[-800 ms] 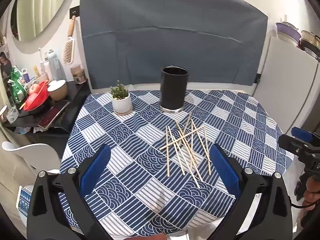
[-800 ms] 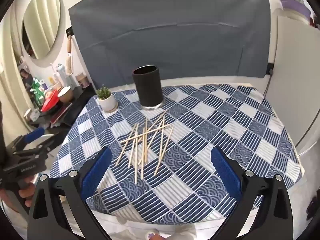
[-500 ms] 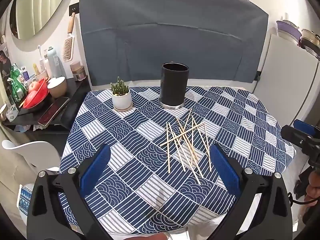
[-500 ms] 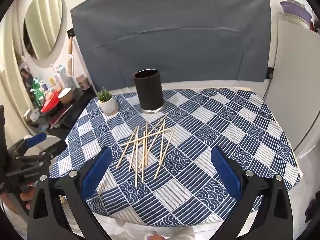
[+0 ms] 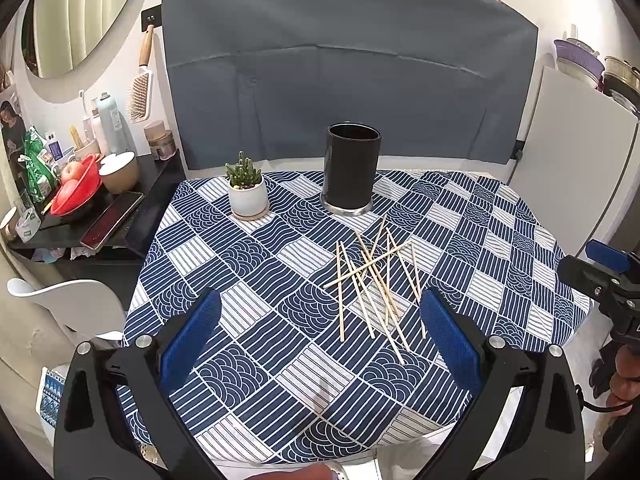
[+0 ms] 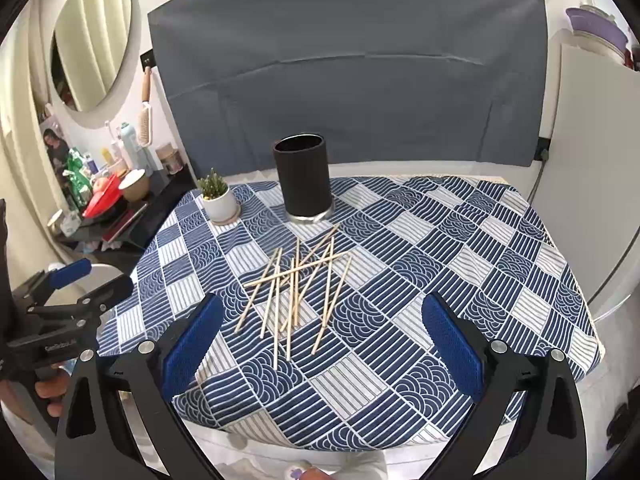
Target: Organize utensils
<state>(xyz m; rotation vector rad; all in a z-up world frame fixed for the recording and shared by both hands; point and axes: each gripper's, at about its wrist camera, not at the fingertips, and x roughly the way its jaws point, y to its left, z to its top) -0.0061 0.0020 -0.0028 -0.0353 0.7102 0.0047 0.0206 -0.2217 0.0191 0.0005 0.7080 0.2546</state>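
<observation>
Several wooden chopsticks (image 5: 372,280) lie crossed in a loose pile on the blue patterned tablecloth (image 5: 256,264), in front of a tall black cylindrical holder (image 5: 352,172) that stands upright and looks empty. The pile (image 6: 298,288) and the holder (image 6: 303,178) also show in the right wrist view. My left gripper (image 5: 320,344) is open and empty, held above the table's near edge. My right gripper (image 6: 320,344) is open and empty, also short of the pile. Each gripper shows at the edge of the other's view: the right one (image 5: 600,268) and the left one (image 6: 76,288).
A small cactus in a white pot (image 5: 247,192) stands left of the holder. A dark side shelf (image 5: 100,216) at the left holds a red bowl, bottles and a phone. A white chair (image 5: 68,300) sits by the table's left edge. A white cabinet (image 5: 576,152) stands at the right.
Both grippers have drawn back and risen a little, so the table and chopsticks look farther away. The chopsticks and holder have not moved.
</observation>
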